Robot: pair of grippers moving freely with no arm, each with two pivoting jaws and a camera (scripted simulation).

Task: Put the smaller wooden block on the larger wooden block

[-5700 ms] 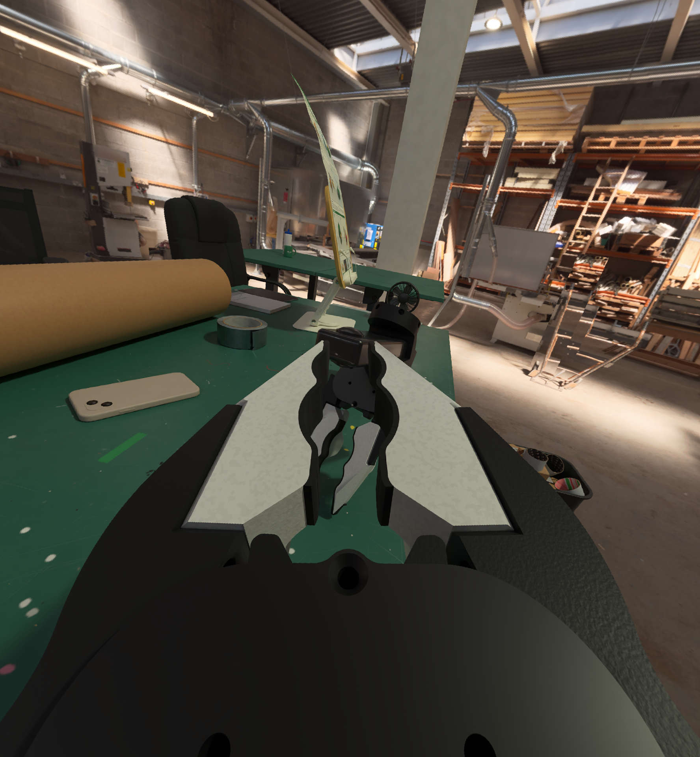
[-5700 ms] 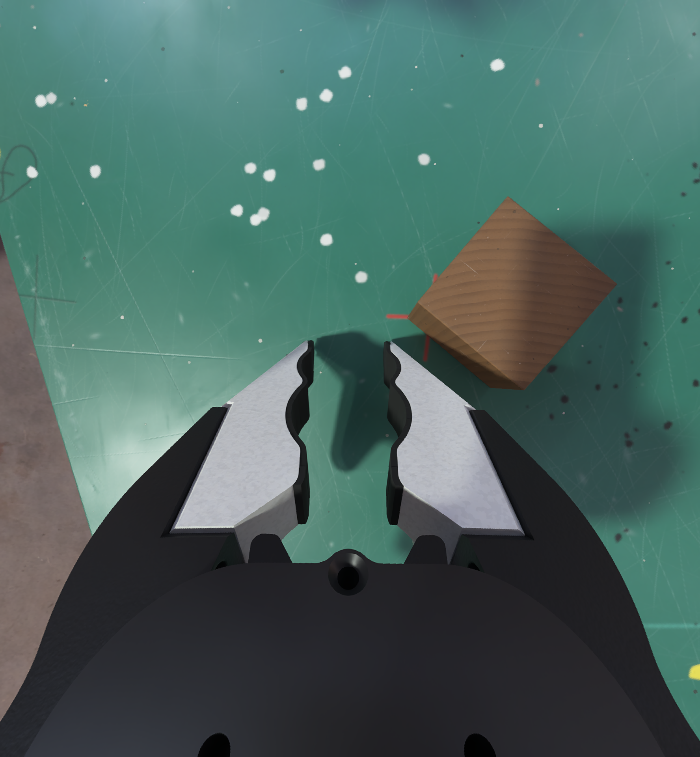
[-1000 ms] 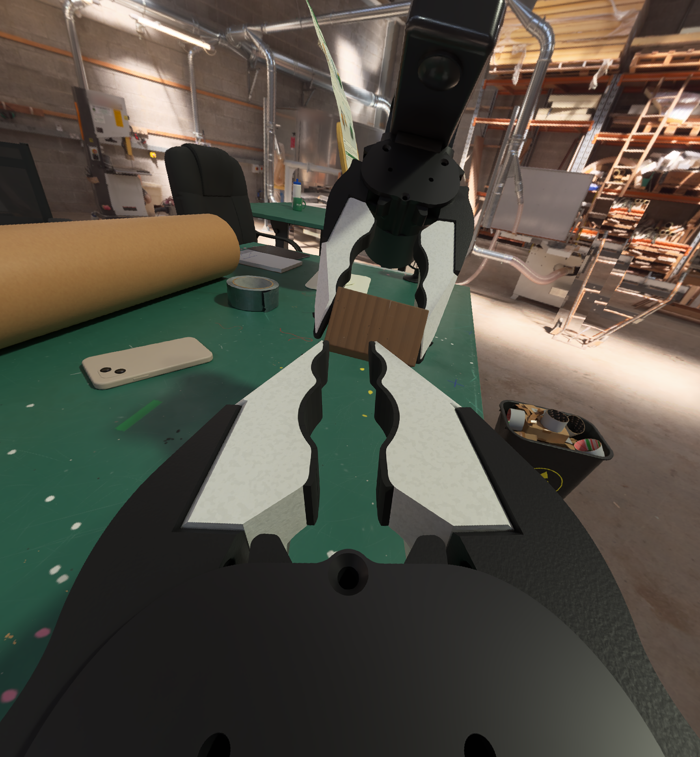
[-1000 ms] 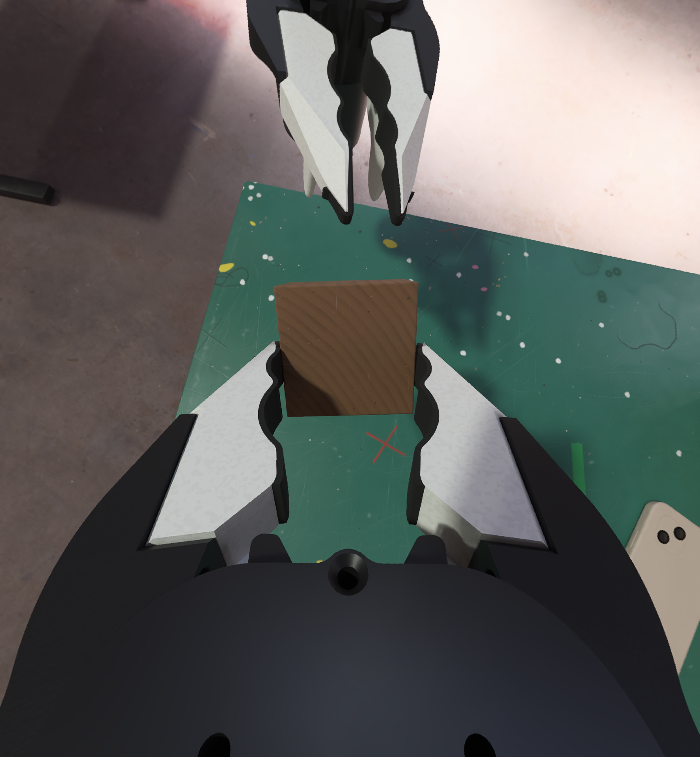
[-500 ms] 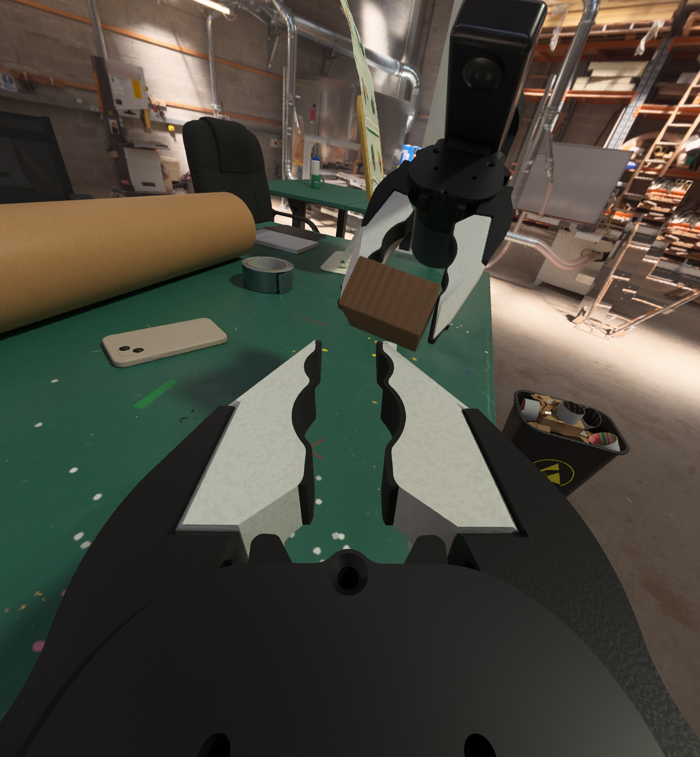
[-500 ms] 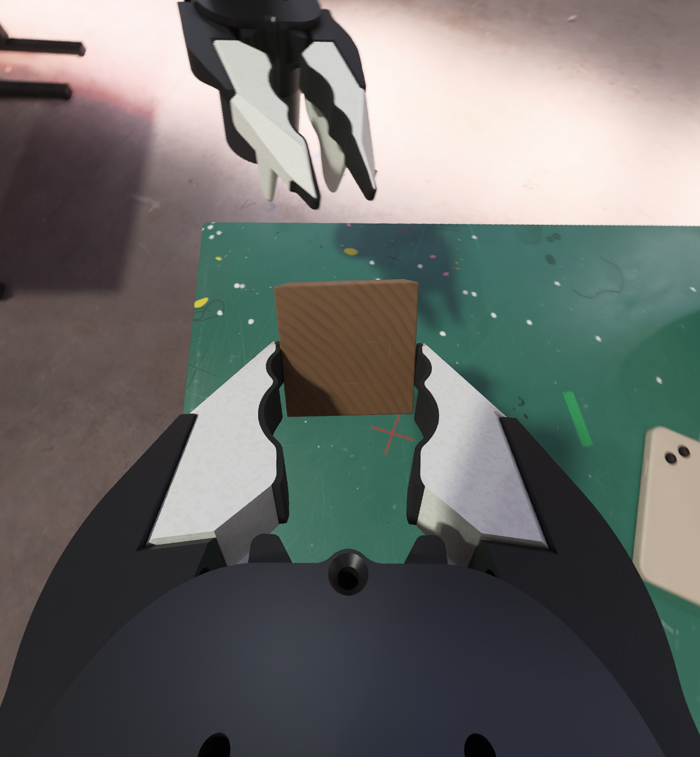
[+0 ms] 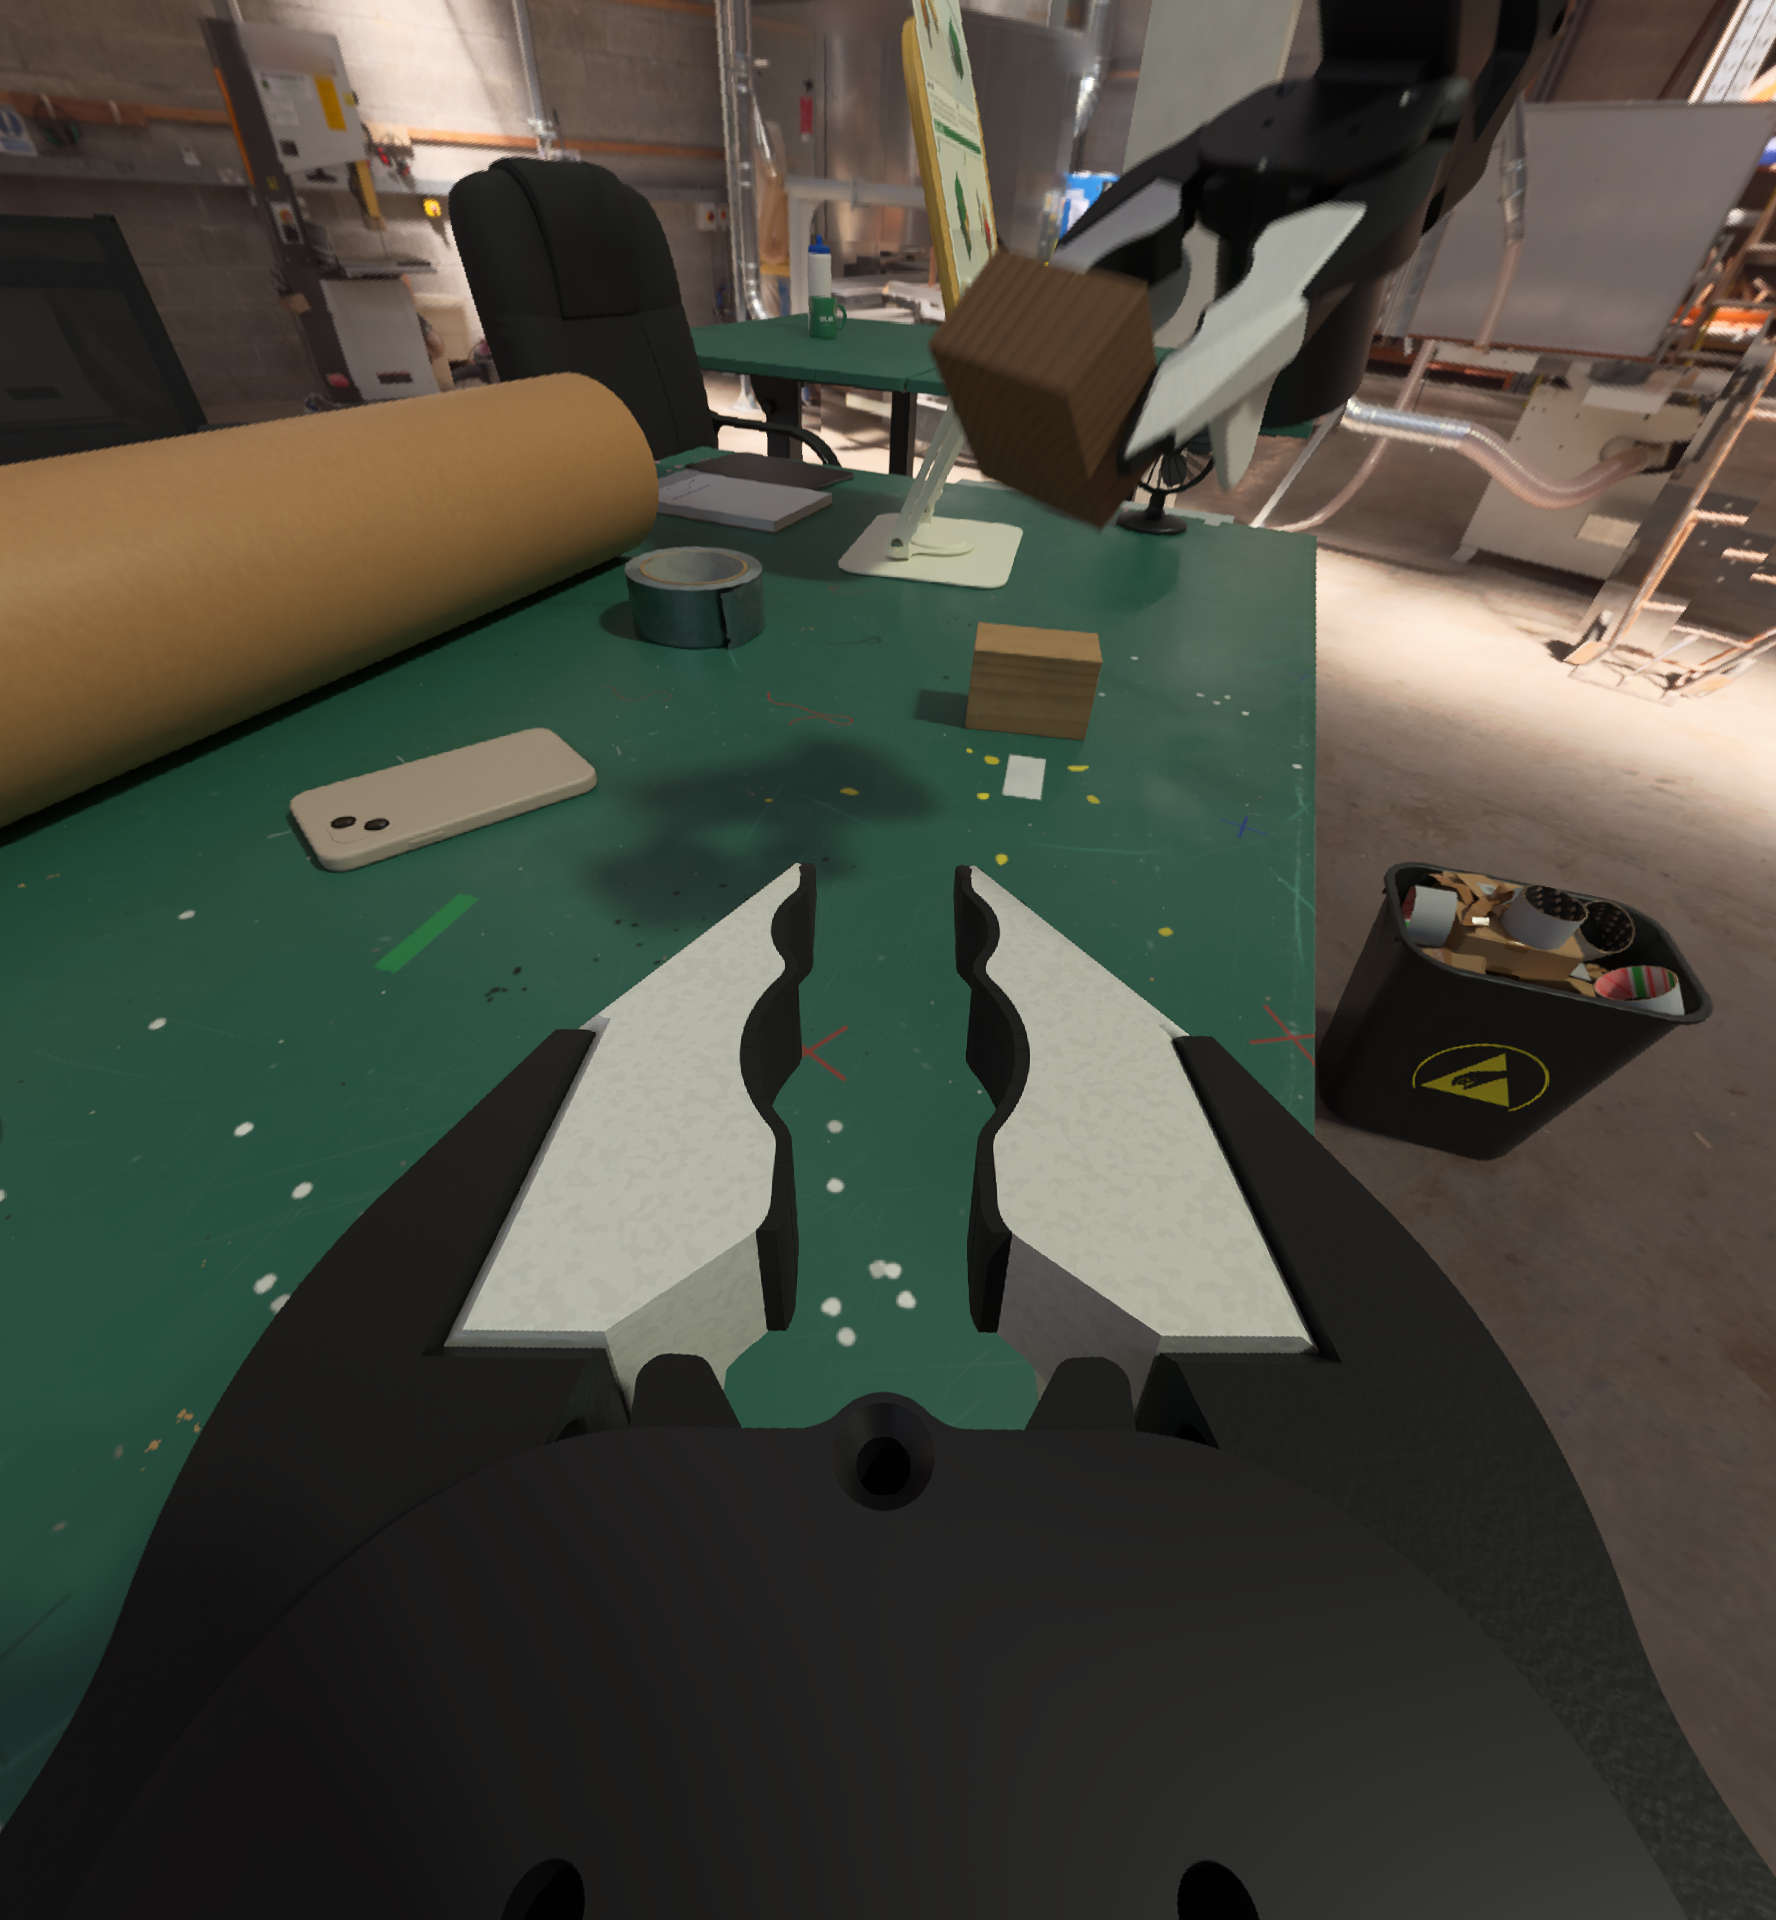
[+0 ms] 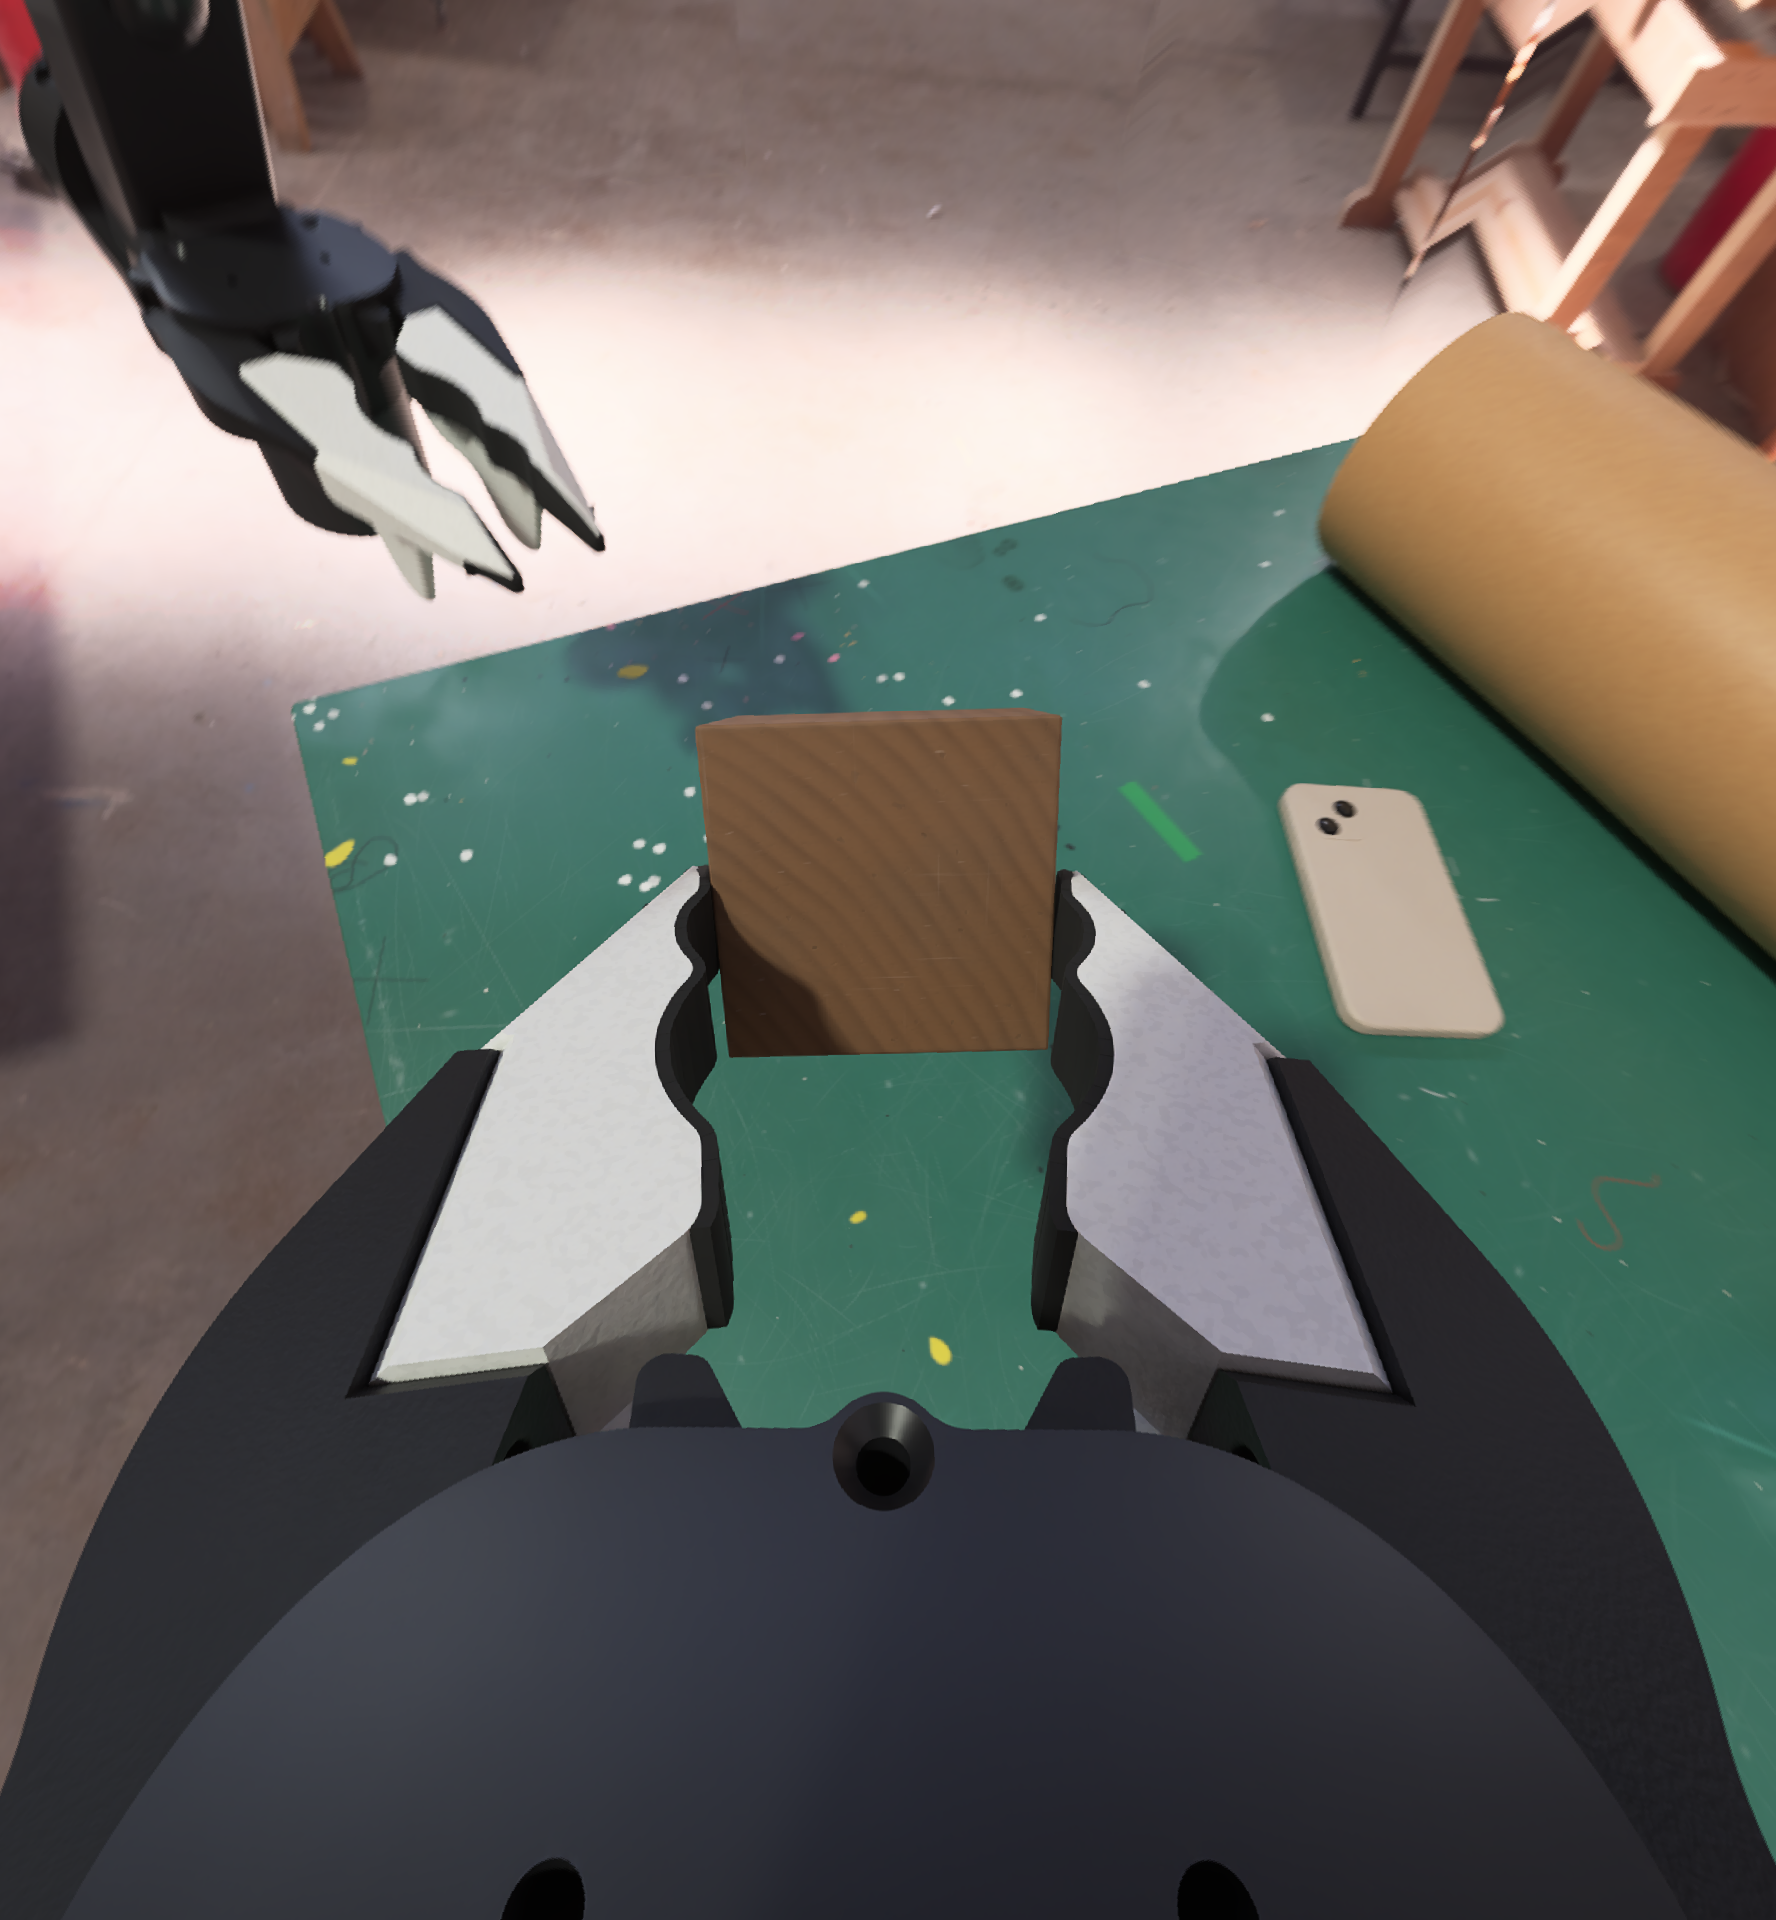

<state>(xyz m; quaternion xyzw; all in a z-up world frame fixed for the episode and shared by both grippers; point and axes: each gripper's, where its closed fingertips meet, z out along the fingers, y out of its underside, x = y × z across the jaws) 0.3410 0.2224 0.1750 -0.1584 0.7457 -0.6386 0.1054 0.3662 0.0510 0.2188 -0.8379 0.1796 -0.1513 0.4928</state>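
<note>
— Status of the pick?

— Done, by the look of it. Dark brown wooden block (image 8: 879,831) pinched between the jaws of the right gripper (image 8: 882,883), gripped on two opposite sides near the tips, sticking out beyond them, lifted well clear of the table (image 7: 240,1039).

— And the other jaws?

— Left gripper (image 7: 884,878): parted narrowly, nothing between, only green table below and ahead. Hovering apart from the right gripper, taking no part.

— Where to set it down?

— On the pale wooden block (image 7: 1035,681), flat on the table well ahead of the left jaws and a little to their right, near the table's right edge. Seen from the left wrist view, well below the carried block. Out of sight in the right wrist view, so no telling the offset from those jaws.

— Sure which is the smaller?

— Not from size alone; different depths, hard to compare. Judged from the grasp: the carried one taken as the smaller.

— Left to do?

— Carry over the pale block, level the tilted faces, lower until touching, open, back away. Roughly halfway: pick finished, placement not yet begun.

— Clutter?

— Beige phone (image 7: 442,795), grey tape roll (image 7: 695,597) and big brown paper roll (image 7: 240,561) ahead and left of the left jaws; black bin (image 7: 1486,1049) on the floor to their right. None on the likely path.
</note>
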